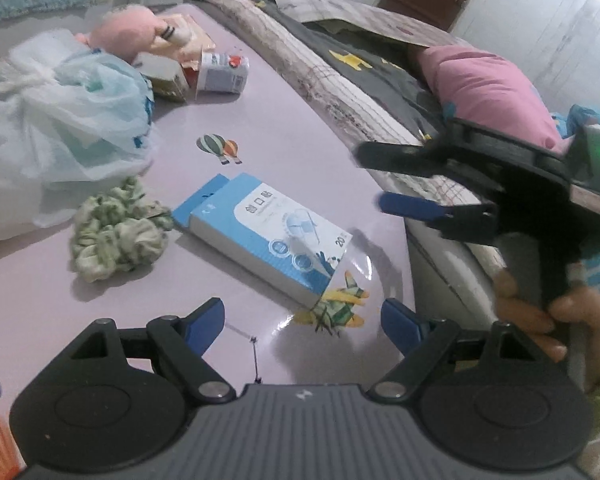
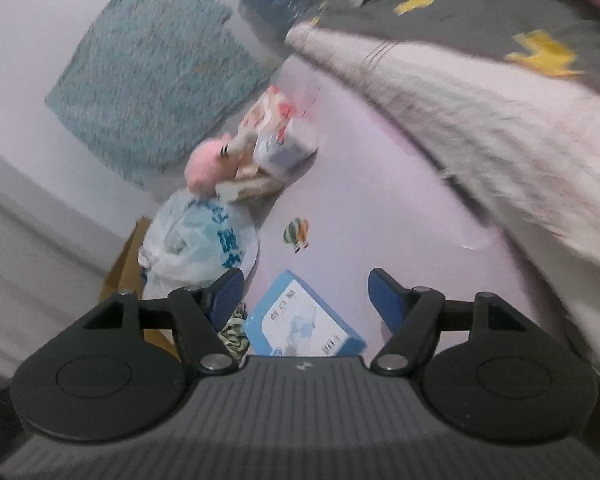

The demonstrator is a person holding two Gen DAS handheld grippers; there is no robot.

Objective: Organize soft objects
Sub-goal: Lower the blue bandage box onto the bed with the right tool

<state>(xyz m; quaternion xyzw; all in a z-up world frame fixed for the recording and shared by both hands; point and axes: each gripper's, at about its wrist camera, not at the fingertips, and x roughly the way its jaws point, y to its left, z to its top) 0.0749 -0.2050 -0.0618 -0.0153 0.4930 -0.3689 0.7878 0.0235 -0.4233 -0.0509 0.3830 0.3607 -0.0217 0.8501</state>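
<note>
On the far left of the left wrist view, a white and pale green plastic bag [image 1: 48, 120] stands on the lilac table [image 1: 300, 152], bulging and crumpled. Behind it, toward the back of the table, lies a pink plush toy [image 1: 124, 34], and just beside the toy are a small carton [image 1: 168, 78] and a white container [image 1: 224, 72] lying on its side. In front of the bag, touching its lower edge, is a green and white scrunchie [image 1: 116, 232], a ruffled soft ring that lies flat on the table. Just to the right of the scrunchie is a blue and white box [image 1: 268, 236], lying flat, with one corner near a printed airplane sticker. The left gripper [image 1: 302, 322] hangs low over the near part of the table with its jaws spread wide and nothing between them; the box is just ahead of its blue fingertips. Further right, the right gripper [image 1: 374, 178] is seen from the side above the table edge, held by a hand [image 1: 540, 316]; its jaws are parted and they hold nothing. In the blurred right wrist view, the same parted fingers frame the box, with the scrunchie partly hidden behind the left finger. Along the right side runs a bed with a grey blanket [image 1: 364, 68] and a pink pillow [image 1: 488, 88].
</note>
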